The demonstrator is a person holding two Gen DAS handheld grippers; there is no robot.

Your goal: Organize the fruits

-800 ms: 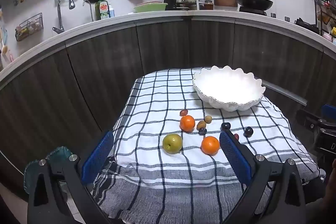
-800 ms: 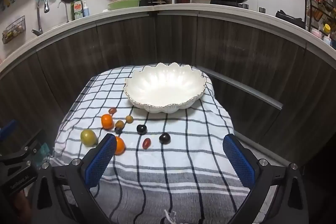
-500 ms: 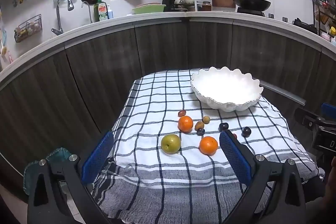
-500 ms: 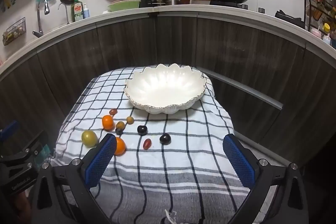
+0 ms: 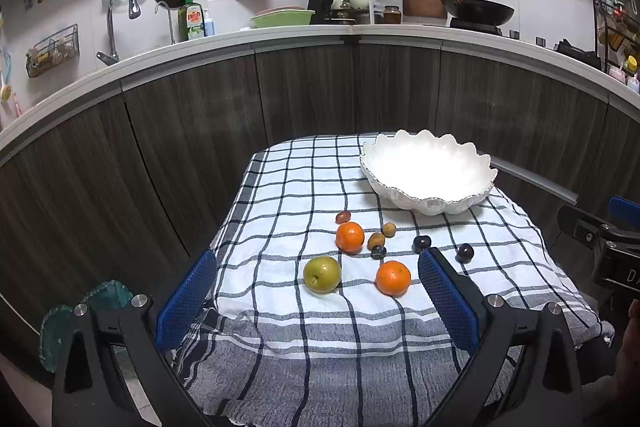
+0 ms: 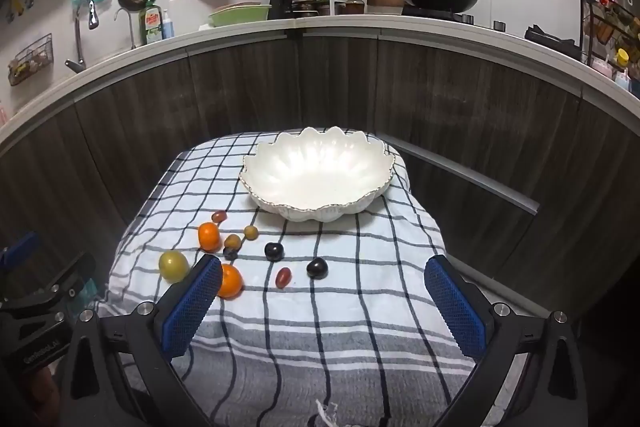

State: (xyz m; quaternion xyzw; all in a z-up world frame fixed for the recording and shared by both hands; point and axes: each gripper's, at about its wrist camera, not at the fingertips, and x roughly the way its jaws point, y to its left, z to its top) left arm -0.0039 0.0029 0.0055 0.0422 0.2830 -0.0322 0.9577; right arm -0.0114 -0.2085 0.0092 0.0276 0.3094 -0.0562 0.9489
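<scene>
Since the earlier frames both grippers have drawn slightly nearer the table, while the fruit has not shifted. The left gripper (image 5: 316, 295) hangs with its jaws spread wide and empty above the near edge of the checked cloth (image 5: 280, 195). The right gripper (image 6: 322, 299) is likewise wide open, holding nothing. The green pear (image 5: 322, 274), two oranges (image 5: 393, 278) and small dark fruits (image 5: 465, 252) lie on the cloth, near and left of the empty white scalloped bowl (image 6: 320, 213).
</scene>
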